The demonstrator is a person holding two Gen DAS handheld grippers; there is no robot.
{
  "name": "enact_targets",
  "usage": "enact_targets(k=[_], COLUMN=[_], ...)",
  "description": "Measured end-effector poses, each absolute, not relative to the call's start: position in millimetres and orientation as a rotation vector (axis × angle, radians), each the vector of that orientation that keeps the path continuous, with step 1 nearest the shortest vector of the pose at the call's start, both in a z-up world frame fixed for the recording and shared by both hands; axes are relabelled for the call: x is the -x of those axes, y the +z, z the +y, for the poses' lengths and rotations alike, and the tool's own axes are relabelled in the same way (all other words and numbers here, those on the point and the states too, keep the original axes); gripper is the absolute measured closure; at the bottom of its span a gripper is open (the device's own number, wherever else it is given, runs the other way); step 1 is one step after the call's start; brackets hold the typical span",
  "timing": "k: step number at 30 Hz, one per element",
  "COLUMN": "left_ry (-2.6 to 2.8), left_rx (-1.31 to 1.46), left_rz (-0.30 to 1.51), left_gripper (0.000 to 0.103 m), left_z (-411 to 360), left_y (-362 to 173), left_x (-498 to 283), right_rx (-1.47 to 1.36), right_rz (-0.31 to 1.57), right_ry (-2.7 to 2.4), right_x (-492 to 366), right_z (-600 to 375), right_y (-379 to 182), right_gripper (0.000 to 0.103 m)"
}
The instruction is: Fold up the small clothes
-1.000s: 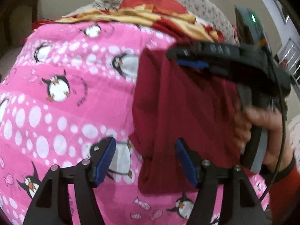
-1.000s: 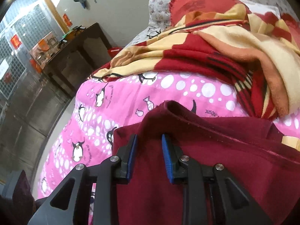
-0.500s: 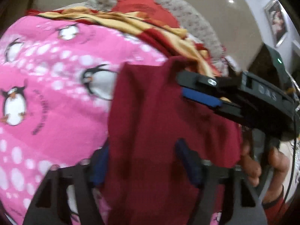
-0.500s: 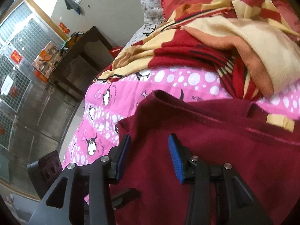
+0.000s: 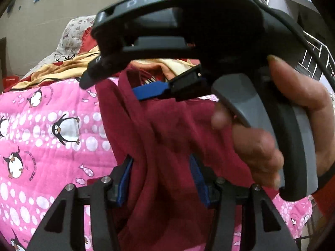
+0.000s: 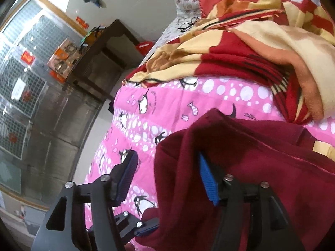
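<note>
On the pink quilt (image 6: 180,104) lies a maroon garment (image 6: 251,159), bunched up between both tools. The right gripper (image 6: 167,177) gapes wide, cloth draped over its right finger only. The left gripper (image 5: 161,179) stands partly open with a fold of garment between its pads; whether it pinches, I cannot tell.

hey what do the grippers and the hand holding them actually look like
Each gripper, the left gripper and the right gripper, has black angular fingers with silver bolts and ribbed blue pads. The right one's black body carries pale lettering, a grey trigger and a black cable. The bare hand holding it shows a dark wristband and a red sleeve edge.
</note>
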State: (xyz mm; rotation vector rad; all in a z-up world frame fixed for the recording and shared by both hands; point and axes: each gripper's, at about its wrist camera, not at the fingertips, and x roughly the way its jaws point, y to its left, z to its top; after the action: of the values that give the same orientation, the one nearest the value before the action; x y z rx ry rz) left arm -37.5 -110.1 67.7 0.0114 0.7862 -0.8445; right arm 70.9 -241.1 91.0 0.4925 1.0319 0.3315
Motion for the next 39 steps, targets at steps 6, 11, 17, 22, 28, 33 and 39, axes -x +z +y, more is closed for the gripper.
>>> enact_targets(k=[6,11,17,22,28,33,39], left_ry=[-0.845,-0.825,-0.767,-0.784,-0.834,-0.906,-1.019], left_rx=[0.009,0.049,0.087,0.08,0.092,0.055,0.025], left_rz=[0.822,0.844,0.893,0.925,0.909,0.848,0.842], left_gripper=[0.046,0.02,0.013,0.026,0.073,0.076,0.078], left_z=[-99,-58,-41,-55,-66,-91,-145], left_y=[68,66,57,44,62,100,119], left_x=[42,50,40,33,54,83,107], right_rx=[-0.321,-0.261,-0.317,-0.343,-0.334,-0.327,-0.289], right_rz=[1.116,1.057,0.995,0.981,0.947,0.861,0.8], right_ry=[0.28,0.237,0.239,0.231,0.209,0.165,0.061], right_x=[-72,-56,-38,-33,-19,7,49], right_z=[-226,-236,-256,-261,-273,-299,-340], right_y=[74,70,73,73,85,116,145], right_gripper=[0.034,0.071,0.074,0.074,0.075,0.077,0.078])
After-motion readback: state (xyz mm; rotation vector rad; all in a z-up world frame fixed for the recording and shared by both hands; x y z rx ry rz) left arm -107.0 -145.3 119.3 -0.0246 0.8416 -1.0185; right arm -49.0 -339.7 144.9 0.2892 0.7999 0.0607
